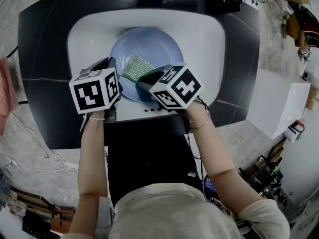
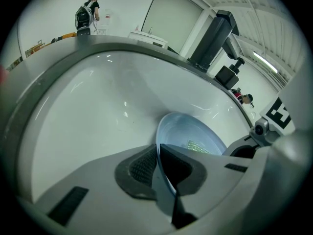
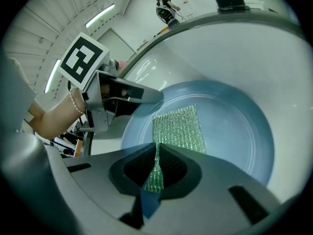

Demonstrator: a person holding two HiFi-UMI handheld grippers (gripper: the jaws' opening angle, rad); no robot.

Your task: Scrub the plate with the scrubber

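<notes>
Inside the white sink (image 1: pixel 202 39): a pale blue plate (image 1: pixel 159 44) sits in the basin, and a dark counter (image 1: pixel 45 59) surrounds the sink.
Left gripper (image 2: pixel 159 153): your jaws are clamped on the plate's near left rim. This grip likely steadies the plate so it cannot slide or spin while you scrub.
Right gripper (image 3: pixel 157 155): your jaws pinch one end of the green mesh scrubber (image 3: pixel 178 126). The free part fans out flat on the plate's inner face, where it can rub.
Scrubber position: near the plate's middle, on the side closer to you.
Both grippers: they angle down side by side at the plate's near edge, close together but apart.
Step, as a judgement: scrubbing looks under way. No dirt can be made out on the plate.
</notes>
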